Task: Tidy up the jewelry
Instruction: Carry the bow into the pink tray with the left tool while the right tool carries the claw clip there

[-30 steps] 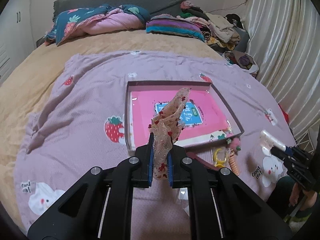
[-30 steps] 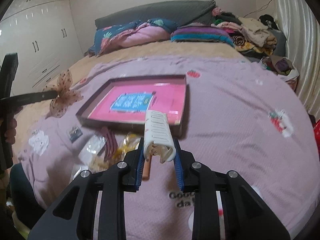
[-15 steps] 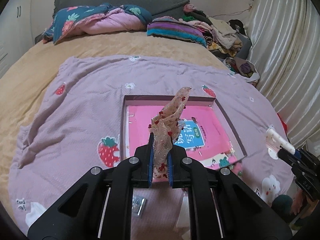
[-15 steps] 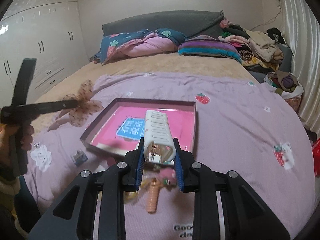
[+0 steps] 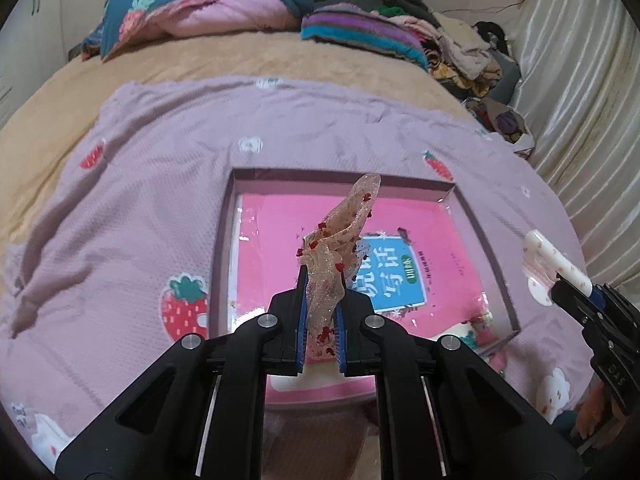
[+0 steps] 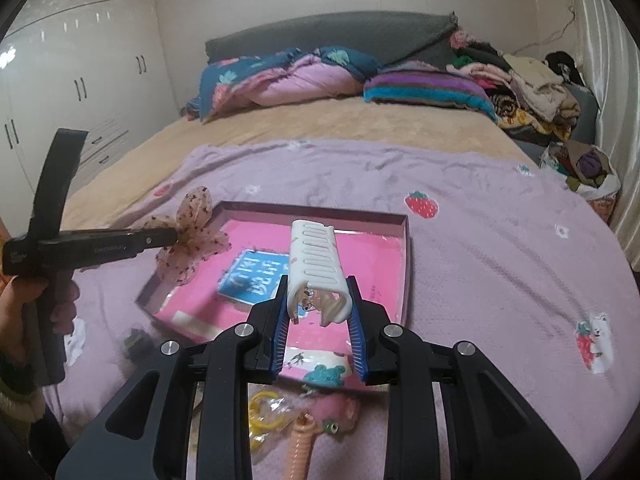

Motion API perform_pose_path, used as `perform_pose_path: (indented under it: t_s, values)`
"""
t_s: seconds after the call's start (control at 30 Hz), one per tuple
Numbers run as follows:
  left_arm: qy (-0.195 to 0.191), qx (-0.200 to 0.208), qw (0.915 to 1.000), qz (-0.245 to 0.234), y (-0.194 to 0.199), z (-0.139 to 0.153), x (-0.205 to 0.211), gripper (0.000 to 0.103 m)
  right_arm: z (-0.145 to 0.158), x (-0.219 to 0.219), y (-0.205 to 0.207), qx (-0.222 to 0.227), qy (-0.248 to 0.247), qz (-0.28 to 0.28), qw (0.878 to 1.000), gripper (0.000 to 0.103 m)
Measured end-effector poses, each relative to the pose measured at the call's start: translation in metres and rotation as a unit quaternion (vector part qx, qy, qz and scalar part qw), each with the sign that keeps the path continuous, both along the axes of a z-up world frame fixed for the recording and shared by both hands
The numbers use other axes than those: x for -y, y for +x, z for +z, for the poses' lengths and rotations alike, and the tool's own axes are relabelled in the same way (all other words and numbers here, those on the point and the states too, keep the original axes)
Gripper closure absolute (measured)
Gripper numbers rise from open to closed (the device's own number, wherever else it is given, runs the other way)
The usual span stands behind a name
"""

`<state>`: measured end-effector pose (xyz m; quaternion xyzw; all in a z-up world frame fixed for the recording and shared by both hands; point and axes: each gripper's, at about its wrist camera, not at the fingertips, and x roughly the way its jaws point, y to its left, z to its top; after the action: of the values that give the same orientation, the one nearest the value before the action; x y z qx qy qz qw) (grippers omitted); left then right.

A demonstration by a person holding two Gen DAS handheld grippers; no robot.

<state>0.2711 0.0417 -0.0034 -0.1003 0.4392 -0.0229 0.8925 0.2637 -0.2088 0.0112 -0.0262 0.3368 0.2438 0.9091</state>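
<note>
My left gripper (image 5: 320, 320) is shut on a sheer peach bow with red specks (image 5: 340, 240) and holds it over the near left part of a shallow box with a pink bottom (image 5: 440, 240). The bow (image 6: 192, 236) and left gripper (image 6: 172, 236) also show in the right wrist view, at the box's left rim (image 6: 168, 276). My right gripper (image 6: 318, 320) is shut on a white hair claw clip (image 6: 316, 264) held above the box's near edge. The clip (image 5: 552, 264) and the right gripper (image 5: 576, 292) show at the right of the left wrist view.
A lilac strawberry blanket (image 5: 120, 240) covers the bed. Loose items lie near the front edge: a yellow piece in a clear bag (image 6: 264, 412), a pink spiral hair tie (image 6: 300, 444), a small dark packet (image 6: 136, 344). Pillows (image 6: 288, 76) and a clothes pile (image 6: 532, 92) lie at the far end.
Both grippers have moved forward toward the box, each still holding its item. The bow now hangs over the box's inside, and the clip is above its near edge.
</note>
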Motion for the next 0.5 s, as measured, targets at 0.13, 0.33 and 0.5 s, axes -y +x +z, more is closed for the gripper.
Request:
perform_pose_path:
  t_s: [0.13, 0.33, 0.5]
  values:
    - [-0.001, -0.018, 0.9998, 0.000, 0.008, -0.017, 0.001, 0.098, -0.018, -0.003, 0.017, 0.000, -0.012, -0.006, 1.000, 0.078]
    - [-0.001, -0.035, 0.9994, 0.002, 0.011, -0.031, 0.002, 0.095, -0.050, 0.005, 0.029, -0.014, -0.020, -0.021, 0.999, 0.078]
    - [-0.001, -0.040, 0.9991, 0.013, 0.009, -0.034, 0.002, 0.089, -0.064, 0.016, 0.038, -0.022, -0.020, -0.032, 0.999, 0.078]
